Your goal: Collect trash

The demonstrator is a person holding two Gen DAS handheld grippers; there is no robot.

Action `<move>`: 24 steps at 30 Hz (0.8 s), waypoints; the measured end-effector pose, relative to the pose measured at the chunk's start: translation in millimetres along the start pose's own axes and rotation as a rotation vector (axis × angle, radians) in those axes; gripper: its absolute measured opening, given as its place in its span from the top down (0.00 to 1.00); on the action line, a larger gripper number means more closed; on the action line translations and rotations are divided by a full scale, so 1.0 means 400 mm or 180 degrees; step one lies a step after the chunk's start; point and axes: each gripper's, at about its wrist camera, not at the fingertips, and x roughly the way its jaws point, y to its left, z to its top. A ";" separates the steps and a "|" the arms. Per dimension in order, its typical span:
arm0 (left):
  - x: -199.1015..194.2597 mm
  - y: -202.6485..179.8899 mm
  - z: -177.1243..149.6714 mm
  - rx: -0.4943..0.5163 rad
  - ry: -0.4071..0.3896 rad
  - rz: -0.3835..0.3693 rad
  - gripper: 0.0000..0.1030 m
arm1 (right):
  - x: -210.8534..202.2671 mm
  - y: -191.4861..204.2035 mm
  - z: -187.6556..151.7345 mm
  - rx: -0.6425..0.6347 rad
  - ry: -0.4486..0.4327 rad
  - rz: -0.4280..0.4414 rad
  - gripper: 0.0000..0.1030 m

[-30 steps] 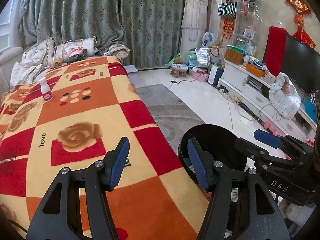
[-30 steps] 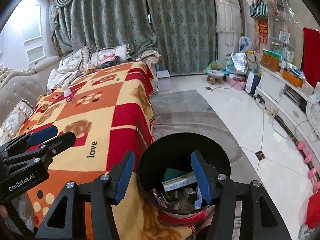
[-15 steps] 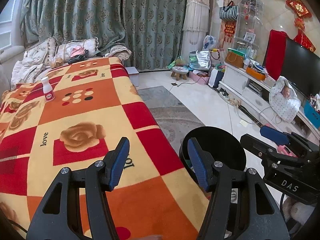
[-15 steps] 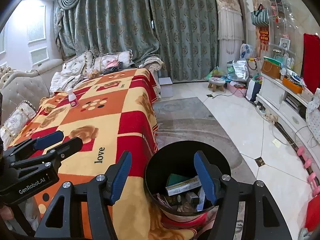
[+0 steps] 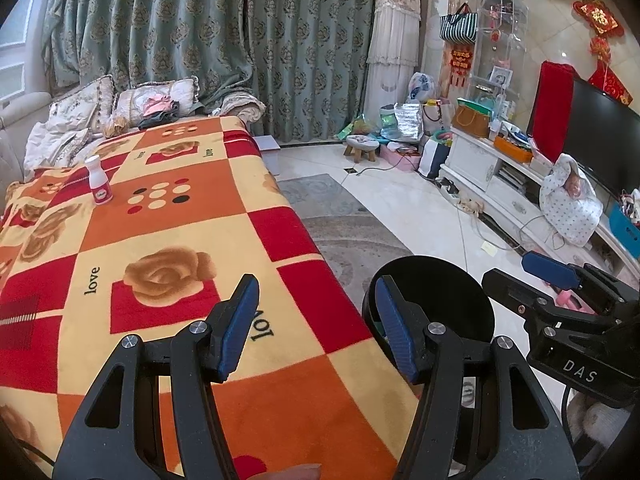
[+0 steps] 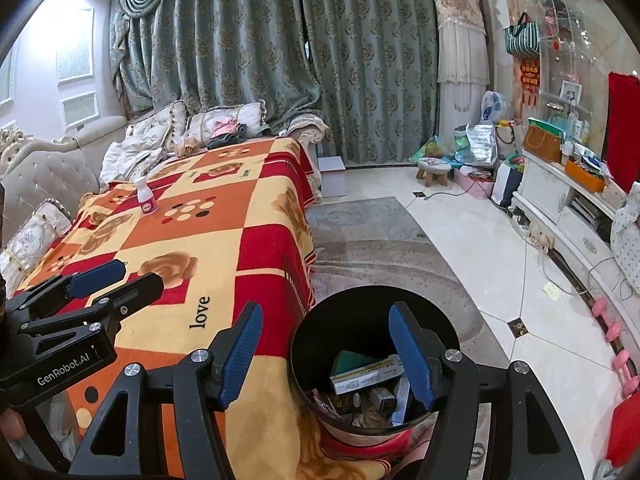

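Jaws on both tools stand apart with nothing between the blue ribbed pads. Left gripper (image 5: 318, 326) hangs over the near end of the desk (image 5: 168, 216), which wears a plush blanket (image 6: 224, 240) in orange, red and cream checks with rose prints and "love" lettering; its right finger overlaps the rim of the bin in that view. Right gripper (image 6: 326, 354) sits just above the bin (image 6: 316, 344), a round black bucket on the floor, tight against the blanket's hanging edge; one pad is over the blanket, the other over the bin mouth. Right jaws read empty, gap about mid-width, no sign of closing. Bin contents: a flat white carton with a yellow stripe (image 6: 366, 374), a dark green sheet (image 6: 348, 362) behind it, smaller boxes and crumpled wrappers lower down, hard to sort out. Only loose item left on the desk is a small white bottle (image 5: 99, 185) with a pink label, upright, at the far left part of the blanket, well apart from both sets of jaws. Beyond the desk: sofa (image 6: 52, 172) with tufted back and frilled cushions, a grey oval rug (image 5: 352, 236) on glossy tile, green patterned curtains (image 6: 260, 68), small wooden stool (image 5: 362, 147), white TV cabinet (image 5: 500, 184) along the right wall.
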 end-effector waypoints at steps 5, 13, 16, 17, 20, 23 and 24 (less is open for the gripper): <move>0.000 -0.001 -0.001 0.0002 -0.0001 -0.0001 0.42 | -0.001 0.002 0.001 0.0005 -0.0005 -0.0003 0.38; -0.003 0.013 0.006 -0.0009 0.0014 -0.0012 0.42 | 0.002 -0.001 0.001 0.0002 0.0003 -0.0003 0.36; -0.003 0.013 0.005 -0.0001 0.0017 -0.0001 0.42 | 0.003 -0.001 0.002 0.0003 0.0014 -0.0002 0.36; -0.002 0.013 0.006 -0.0004 0.0017 -0.0006 0.42 | 0.003 -0.002 0.001 0.0003 0.0019 -0.0001 0.36; -0.002 0.013 0.005 -0.0003 0.0019 -0.0007 0.42 | 0.002 -0.004 0.001 0.0002 0.0015 -0.0002 0.36; -0.003 0.016 0.007 -0.0002 0.0020 -0.0010 0.42 | 0.002 -0.004 0.000 -0.0001 0.0021 -0.0005 0.35; -0.002 0.013 0.005 0.0000 0.0018 -0.0007 0.42 | 0.003 -0.004 0.000 0.0000 0.0024 -0.0004 0.35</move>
